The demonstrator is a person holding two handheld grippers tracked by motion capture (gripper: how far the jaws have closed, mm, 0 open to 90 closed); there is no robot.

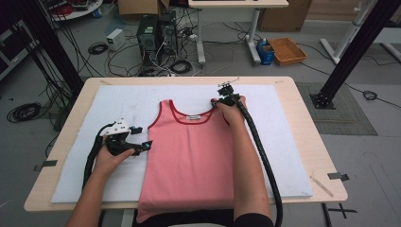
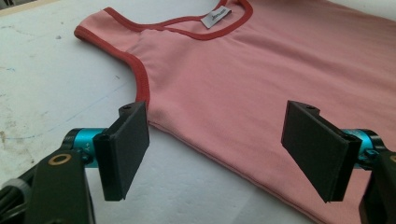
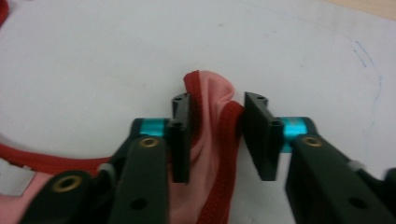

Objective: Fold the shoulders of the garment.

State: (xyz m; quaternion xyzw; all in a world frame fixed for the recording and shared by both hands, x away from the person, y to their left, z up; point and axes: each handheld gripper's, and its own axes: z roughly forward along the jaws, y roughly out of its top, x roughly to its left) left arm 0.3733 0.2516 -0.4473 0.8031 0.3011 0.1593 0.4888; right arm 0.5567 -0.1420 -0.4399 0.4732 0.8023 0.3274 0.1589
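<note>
Right gripper view: pink tank top (image 3: 212,140) strap bunches (red-edged) between jaws.

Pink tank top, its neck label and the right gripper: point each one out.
pink tank top (image 1: 191,161): high view, middle of its front.
neck label (image 2: 217,17): left gripper view, white tag inside the neckline.
right gripper (image 3: 215,130): right gripper view, bunched strap between its jaws.

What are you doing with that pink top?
A person is working on a pink tank top lying flat on a white mat on the table. The right gripper has bunched the top's right shoulder strap between its jaws, which look pinched onto it. The left gripper is open, hovering by the top's side edge below the left armhole, not holding anything. The top's bottom hangs over the table's near edge.
</note>
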